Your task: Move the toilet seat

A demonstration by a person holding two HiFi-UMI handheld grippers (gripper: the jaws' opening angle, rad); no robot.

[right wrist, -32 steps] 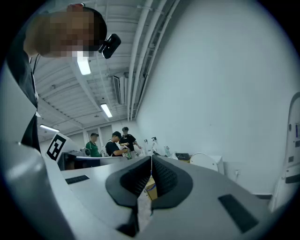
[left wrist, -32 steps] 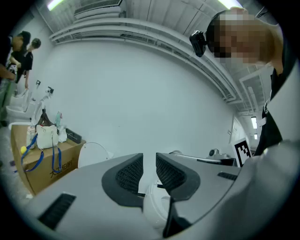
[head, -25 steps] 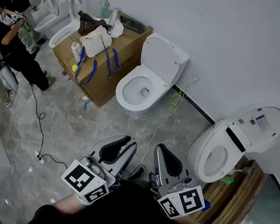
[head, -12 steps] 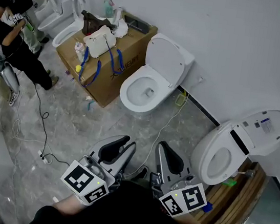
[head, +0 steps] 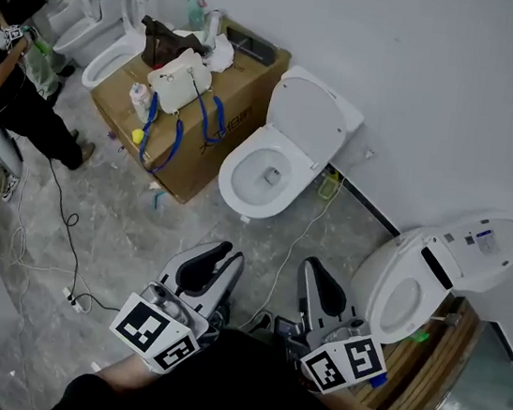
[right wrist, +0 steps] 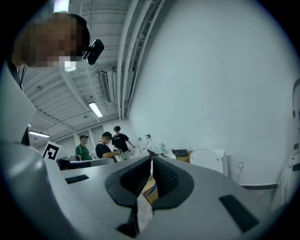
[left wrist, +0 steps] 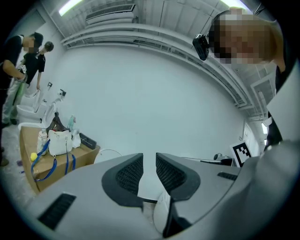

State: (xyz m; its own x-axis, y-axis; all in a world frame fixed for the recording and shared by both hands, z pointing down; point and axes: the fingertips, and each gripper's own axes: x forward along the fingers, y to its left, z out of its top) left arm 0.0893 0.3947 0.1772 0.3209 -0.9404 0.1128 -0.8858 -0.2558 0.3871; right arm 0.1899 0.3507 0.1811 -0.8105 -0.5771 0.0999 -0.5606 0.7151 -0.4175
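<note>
A white toilet (head: 266,168) stands against the wall, its seat ring down on the bowl and its lid (head: 309,117) raised. A second, bulkier toilet (head: 406,287) stands at the right with its lid (head: 479,242) up. My left gripper (head: 233,258) hangs low in the head view, well short of the first toilet, its jaws slightly apart with nothing between them (left wrist: 149,160). My right gripper (head: 308,266) is beside it, shut and empty (right wrist: 151,171). The raised lid (left wrist: 108,154) shows past the left jaw and, in the right gripper view, the same lid (right wrist: 209,160) at the right.
A cardboard box (head: 238,102) left of the first toilet carries a white bag (head: 182,75) and bottles. More toilets (head: 110,32) and people (head: 12,89) are at the far left. A cable (head: 61,214) runs over the floor. A wooden pallet (head: 437,367) sits under the right toilet.
Both grippers have travelled across the floor along with the head view; the box and toilets have shifted in the picture. The jaws of both look the same as before.
</note>
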